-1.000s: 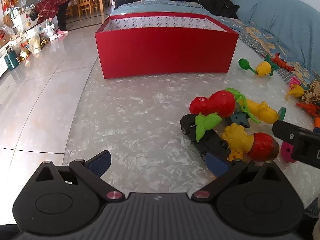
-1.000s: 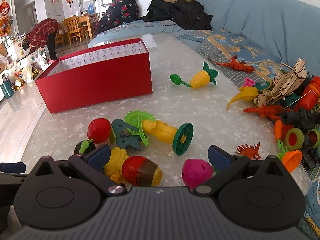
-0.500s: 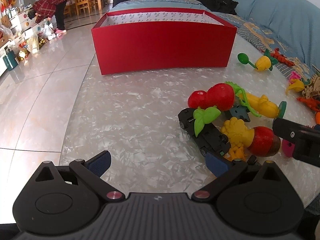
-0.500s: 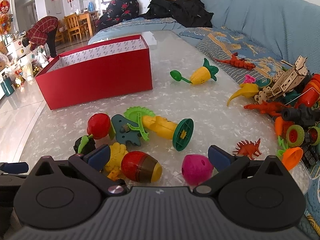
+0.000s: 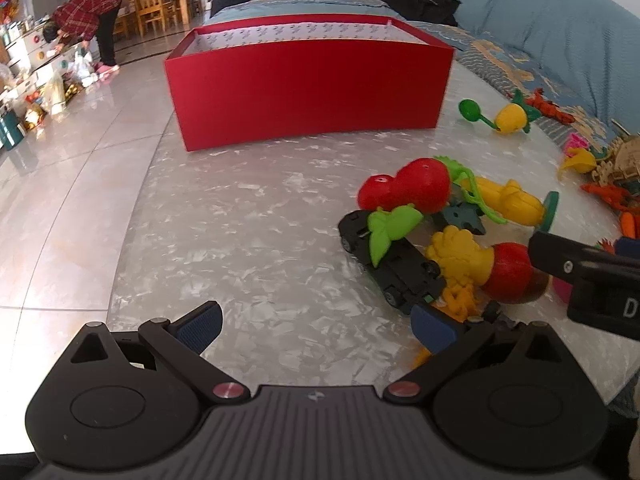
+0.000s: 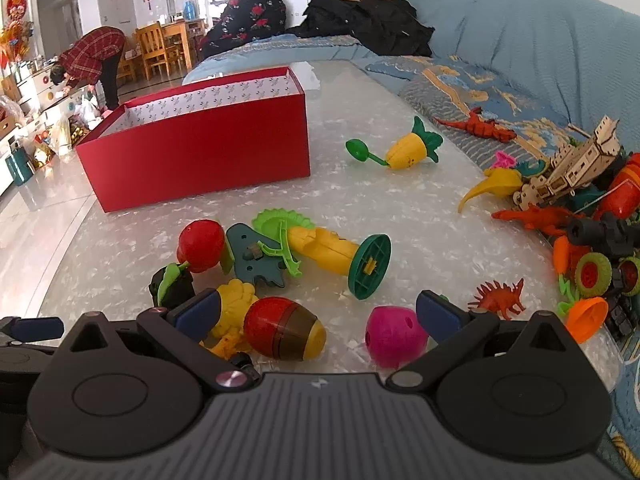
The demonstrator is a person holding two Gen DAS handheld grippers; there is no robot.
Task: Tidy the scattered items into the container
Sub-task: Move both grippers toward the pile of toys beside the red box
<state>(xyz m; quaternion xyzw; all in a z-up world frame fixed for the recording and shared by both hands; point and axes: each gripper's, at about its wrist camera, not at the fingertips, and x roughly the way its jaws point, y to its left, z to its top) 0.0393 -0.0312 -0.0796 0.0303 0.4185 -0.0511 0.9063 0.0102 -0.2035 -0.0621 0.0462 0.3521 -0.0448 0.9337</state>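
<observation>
An open red box (image 5: 308, 88) (image 6: 200, 152) stands at the far side of the pearly table. A heap of plastic toys lies closer: red cherries (image 5: 408, 190), a black car (image 5: 392, 264), a yellow flower toy (image 5: 460, 256) and a red-brown egg (image 6: 284, 330). My left gripper (image 5: 316, 328) is open, low over the table, its right finger beside the car. My right gripper (image 6: 316, 314) is open, with the egg and a pink ball (image 6: 394, 336) between its fingers. It shows at the right edge of the left wrist view as the right gripper (image 5: 588, 276).
A yellow pineapple toy (image 6: 408, 150) lies right of the box. A pile of dinosaurs, a wooden model (image 6: 572, 168) and wheeled toys crowds the table's right edge by the blue sofa (image 6: 540, 52). The table's left edge drops to tiled floor (image 5: 60, 184). Two people are far behind.
Both grippers have edged forward a little over the table toward the toy heap. Both stay open and no toy has moved.
</observation>
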